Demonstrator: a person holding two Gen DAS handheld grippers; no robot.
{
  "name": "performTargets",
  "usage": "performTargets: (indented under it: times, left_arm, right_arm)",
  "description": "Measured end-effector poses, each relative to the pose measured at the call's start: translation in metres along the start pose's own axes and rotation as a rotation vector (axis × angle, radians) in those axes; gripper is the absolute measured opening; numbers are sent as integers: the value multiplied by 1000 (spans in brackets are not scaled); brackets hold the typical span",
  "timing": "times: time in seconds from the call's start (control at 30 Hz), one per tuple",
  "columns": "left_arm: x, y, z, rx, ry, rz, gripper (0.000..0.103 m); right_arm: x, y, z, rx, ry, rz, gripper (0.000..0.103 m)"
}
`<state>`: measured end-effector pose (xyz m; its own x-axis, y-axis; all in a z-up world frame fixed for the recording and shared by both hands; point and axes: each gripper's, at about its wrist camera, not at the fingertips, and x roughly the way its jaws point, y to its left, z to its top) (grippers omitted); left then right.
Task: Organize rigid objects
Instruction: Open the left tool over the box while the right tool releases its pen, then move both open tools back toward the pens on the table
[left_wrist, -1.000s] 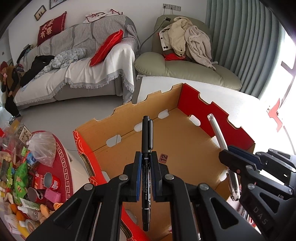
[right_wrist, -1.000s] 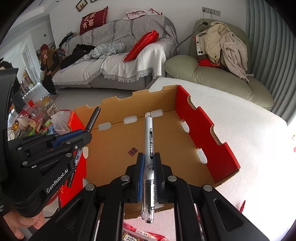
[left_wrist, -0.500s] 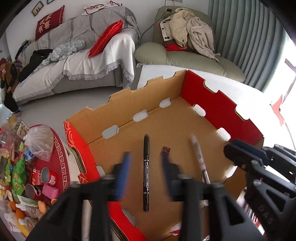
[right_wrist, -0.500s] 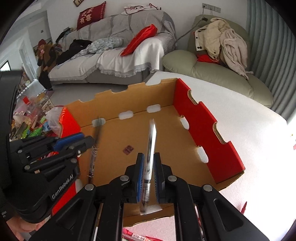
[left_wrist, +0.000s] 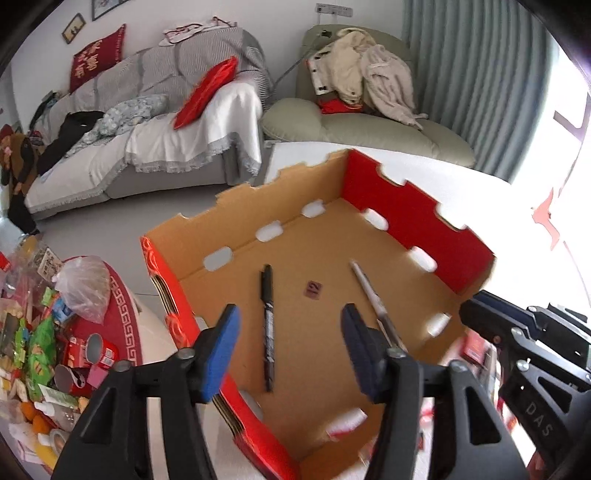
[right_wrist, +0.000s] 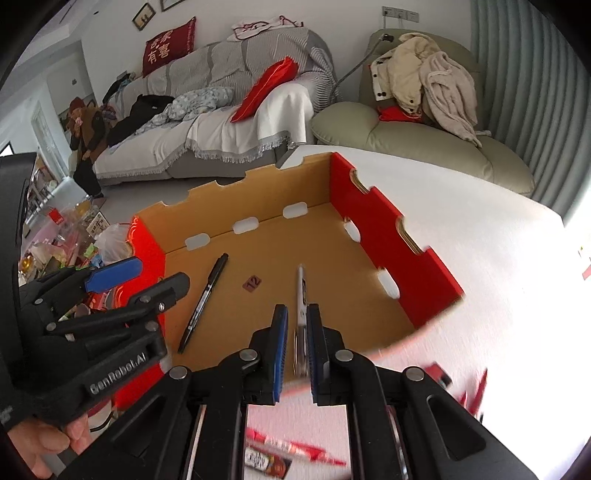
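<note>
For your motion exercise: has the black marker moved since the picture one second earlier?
Yes. The black marker has left the left gripper and dropped to the floor of the cardboard box.

2 pens lie in the box: marker left, clear pen right.

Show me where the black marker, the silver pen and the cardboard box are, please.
black marker (left_wrist: 269, 325): left wrist view, middle of its barrel.
silver pen (right_wrist: 301, 291): right wrist view, upper barrel.
cardboard box (right_wrist: 391, 236): right wrist view, red right wall.

Black marker and clear pen lie flat in cardboard box.
</note>
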<state>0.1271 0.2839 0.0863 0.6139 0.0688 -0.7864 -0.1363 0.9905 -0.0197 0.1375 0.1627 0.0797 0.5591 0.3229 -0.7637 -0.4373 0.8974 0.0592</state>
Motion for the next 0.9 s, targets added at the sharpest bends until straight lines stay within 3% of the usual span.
performTargets:
  times: [0.03, 0.07, 0.33, 0.47, 0.63, 0.7, 0.73, 0.77, 0.9]
  left_arm:
    - [-7, -3, -5, 16, -2, -11, 79]
    - [-13, -7, -10, 24, -9, -15, 80]
    - [-66, -66, -73, 253, -37, -170, 81]
    - [-62, -92, -105, 336, 4, -212, 81]
    - [-46, -104, -128, 329, 68, -226, 80]
    - [-39, -111, -135, 317, 87, -218, 80]
    - [-37, -113, -138, 315, 90, -222, 81]
    - [-34, -117, -142, 315, 92, -230, 81]
    - [-28, -124, -147, 329, 88, -219, 81]
  right_arm:
    - [-10, -4, -8, 12, -11, -4, 11]
    - [-17, -7, -14, 21, -19, -3, 11]
    - [-63, -38, -92, 93, 13, -49, 11]
    - [-74, -58, -131, 139, 61, -71, 11]
    - [-85, -86, -178, 204, 119, -111, 12]
    - [-85, -94, -191, 235, 138, -117, 24]
    - [-86, -99, -198, 255, 137, -125, 46]
    - [-88, -102, -202, 264, 124, -132, 57]
    - [-94, -109, -206, 277, 88, -129, 57]
